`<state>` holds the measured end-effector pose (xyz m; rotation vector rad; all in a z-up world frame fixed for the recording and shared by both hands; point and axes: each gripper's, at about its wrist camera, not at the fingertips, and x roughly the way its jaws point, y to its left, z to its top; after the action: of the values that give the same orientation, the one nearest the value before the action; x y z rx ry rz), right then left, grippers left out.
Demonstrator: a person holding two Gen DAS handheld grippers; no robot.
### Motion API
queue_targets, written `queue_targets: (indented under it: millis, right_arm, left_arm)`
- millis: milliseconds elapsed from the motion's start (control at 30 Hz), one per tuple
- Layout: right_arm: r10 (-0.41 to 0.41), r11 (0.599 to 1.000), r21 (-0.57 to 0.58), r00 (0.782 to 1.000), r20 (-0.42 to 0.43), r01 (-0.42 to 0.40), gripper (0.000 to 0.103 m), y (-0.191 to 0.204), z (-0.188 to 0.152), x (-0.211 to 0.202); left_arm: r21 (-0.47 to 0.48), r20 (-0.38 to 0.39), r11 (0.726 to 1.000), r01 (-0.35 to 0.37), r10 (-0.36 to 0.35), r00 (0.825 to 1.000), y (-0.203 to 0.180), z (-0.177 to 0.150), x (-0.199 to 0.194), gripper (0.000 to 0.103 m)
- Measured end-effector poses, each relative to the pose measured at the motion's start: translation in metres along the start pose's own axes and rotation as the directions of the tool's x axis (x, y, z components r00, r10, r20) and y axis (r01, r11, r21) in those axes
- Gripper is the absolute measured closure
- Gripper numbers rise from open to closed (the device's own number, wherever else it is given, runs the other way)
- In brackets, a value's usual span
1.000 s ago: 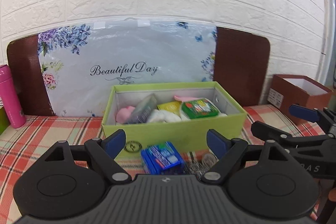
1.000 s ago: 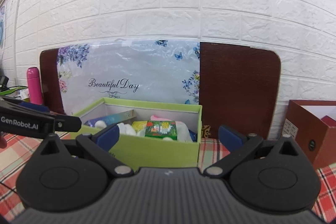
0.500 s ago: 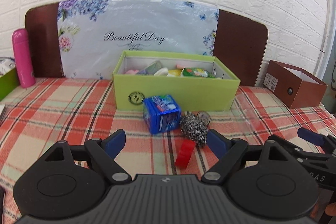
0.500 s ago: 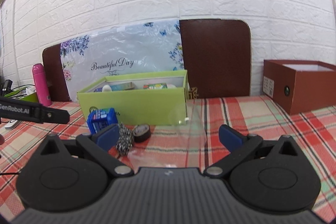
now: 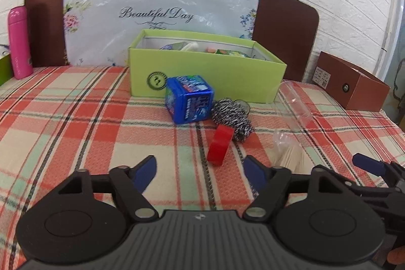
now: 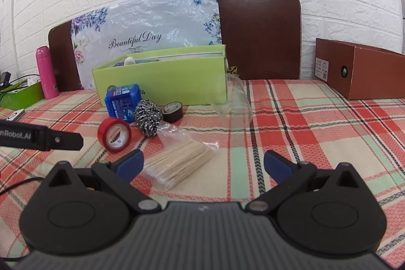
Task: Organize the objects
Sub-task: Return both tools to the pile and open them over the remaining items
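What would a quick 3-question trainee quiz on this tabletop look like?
1. True or false: the red tape roll stands on its edge.
2. What lies nearest the right gripper? A) bag of wooden sticks B) steel scourer C) pink bottle
3. Fill in: the blue box sits on the cloth in front of the ____ box.

Key: 1 true; 2 A; 3 green.
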<state>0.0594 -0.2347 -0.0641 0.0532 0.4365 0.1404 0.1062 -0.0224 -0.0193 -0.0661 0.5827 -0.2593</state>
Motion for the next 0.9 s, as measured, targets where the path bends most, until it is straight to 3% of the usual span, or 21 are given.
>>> queue_targets:
  millis: [267,333,433,600,700,767,800,833,900]
  right_arm:
    - [-0.01,1.0,0.011,1.0,0.003,0.01,0.0,-0.002,-0.002,-0.001]
    - [-0.013,1.0,0.012,1.0,-0.002,0.013,0.0,-0.003,-0.002,0.0]
    - [-0.015,1.0,0.012,1.0,-0.001,0.015,0.0,-0.003,-0.003,0.0]
    - [-0.013,1.0,-0.024,1.0,-0.027,0.012,0.0,0.003,-0.003,0.005]
    - [-0.008,0.999,-0.052,0.998,-0.055,0.005,0.0,0.011,-0.002,0.011]
    - [0.0,0.999,-0.054,0.997,-0.08,-0.004,0.0,0.016,0.0,0.017]
    - [0.002,0.999,-0.053,0.995,-0.098,-0.008,0.0,0.019,0.001,0.021]
    - [0.003,0.999,-0.052,0.993,-0.118,-0.009,0.0,0.022,0.002,0.026]
    - [0.01,0.999,-0.046,0.989,-0.147,-0.017,0.0,0.027,0.005,0.034]
  left_arm:
    - [0.05,-0.006,0.998,0.027,-0.026,1.0,-0.014,0.016,0.039,0.045]
    - [0.044,-0.03,0.999,0.031,-0.03,0.999,-0.011,0.018,0.05,0.066]
    - [-0.037,-0.059,0.999,0.035,-0.038,0.998,0.005,0.017,0.057,0.069]
    - [-0.099,-0.058,0.995,-0.022,0.016,0.998,0.029,0.01,0.052,0.07]
    - [-0.094,-0.046,0.995,-0.013,0.008,0.999,0.033,0.01,0.047,0.069]
    - [-0.075,-0.033,0.997,0.0,-0.002,0.999,0.031,0.01,0.044,0.061]
    - [-0.064,-0.03,0.998,0.001,-0.003,1.0,0.029,0.011,0.043,0.046]
    - [-0.055,-0.022,0.998,-0.001,0.0,1.0,0.027,0.01,0.043,0.04]
    - [-0.041,-0.004,0.999,0.004,-0.004,1.0,0.026,0.01,0.04,0.04]
